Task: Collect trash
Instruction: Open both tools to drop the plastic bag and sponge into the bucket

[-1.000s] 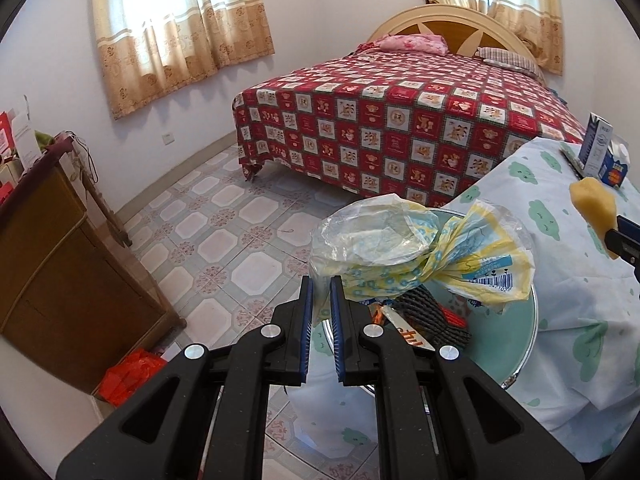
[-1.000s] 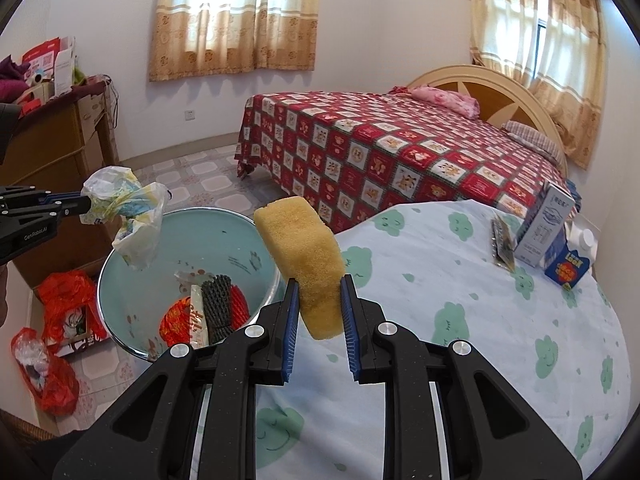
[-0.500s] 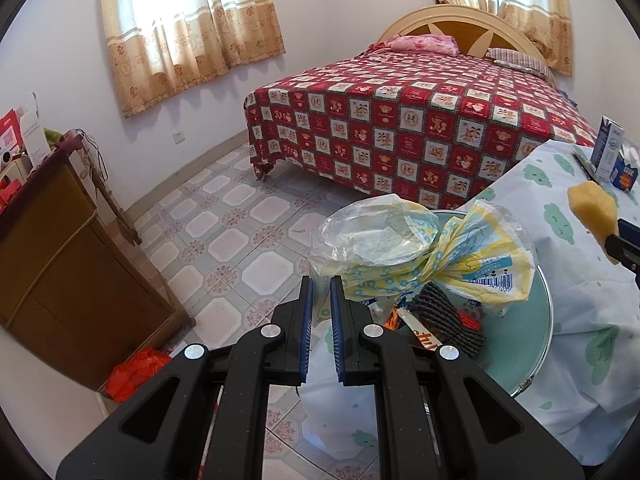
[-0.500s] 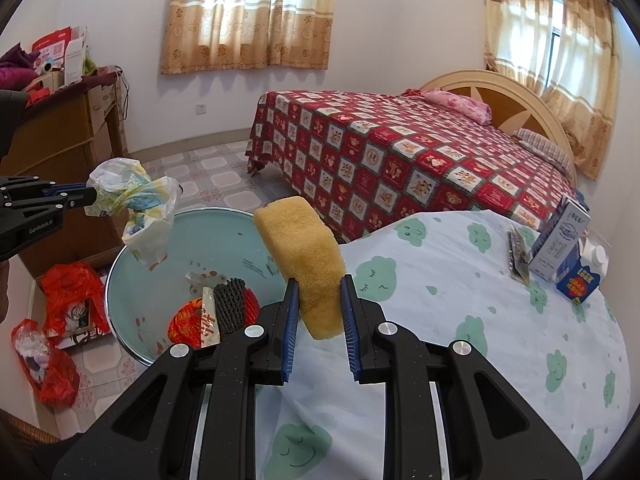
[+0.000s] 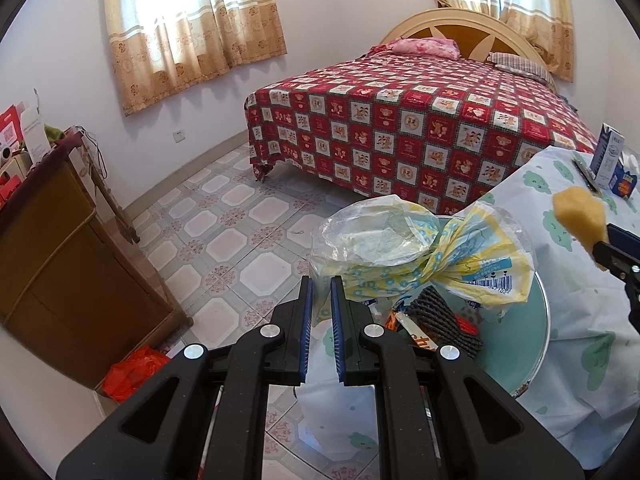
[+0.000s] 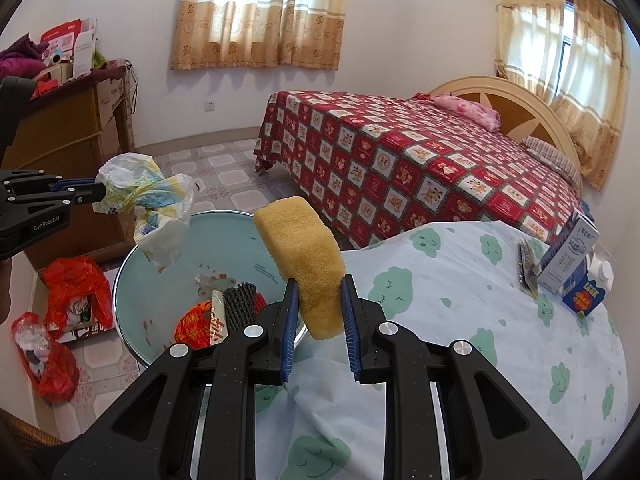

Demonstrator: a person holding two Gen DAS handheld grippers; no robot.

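Right tongs [image 6: 318, 312] are drifting sideways, still gripping the upright sponge [image 6: 306, 256] over the bench [image 6: 460, 320] edge. Left tongs [image 5: 320, 312] are pinching the plastic bag [image 5: 416, 252], hanging above wrappers [image 6: 216, 316] lying left of the sponge.

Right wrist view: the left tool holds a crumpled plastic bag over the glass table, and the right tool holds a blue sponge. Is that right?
Not quite. The sponge clamped in the right tool is yellow, not blue; only the tool's pads are blue, as the right wrist view shows. The rest stands: the left tool holds the crumpled plastic bag over the glass table.
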